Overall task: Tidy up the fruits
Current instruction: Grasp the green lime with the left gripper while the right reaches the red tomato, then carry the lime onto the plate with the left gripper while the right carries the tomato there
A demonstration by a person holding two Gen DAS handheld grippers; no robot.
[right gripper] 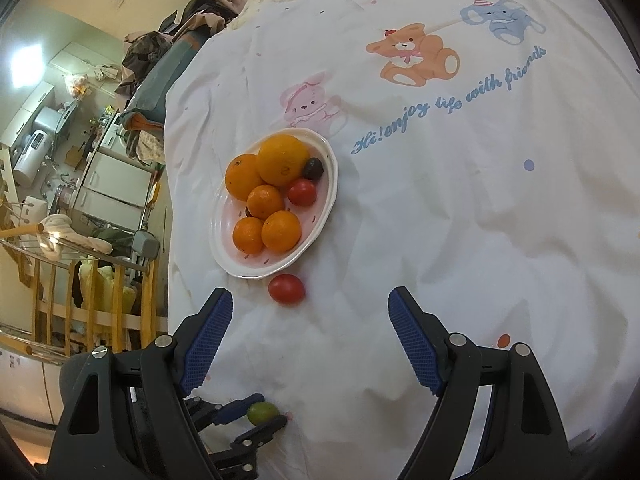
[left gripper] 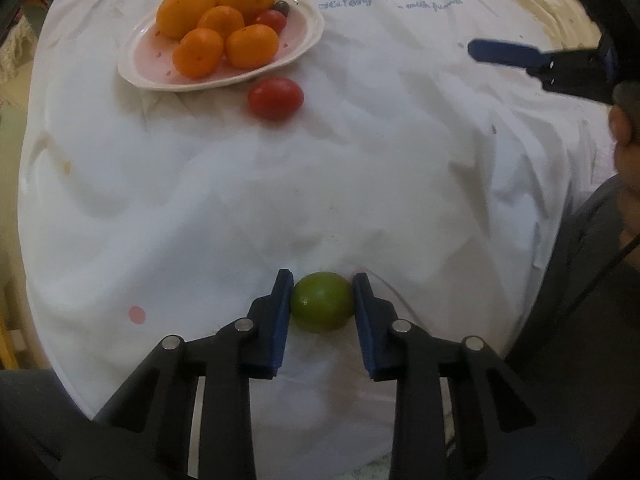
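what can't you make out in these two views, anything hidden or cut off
- Underside of the green fruit, left wrist view: the left gripper pads cover its sides.
- Small dark thing between the oranges on the plate, right wrist view: mostly hidden by fruit.
- Right gripper, left wrist view: upper finger cut off by the top edge.

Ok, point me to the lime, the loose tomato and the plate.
lime [left gripper: 322, 301], left wrist view, middle of its green skin.
loose tomato [right gripper: 286, 289], right wrist view, centre of fruit.
plate [right gripper: 256, 270], right wrist view, bare near rim.
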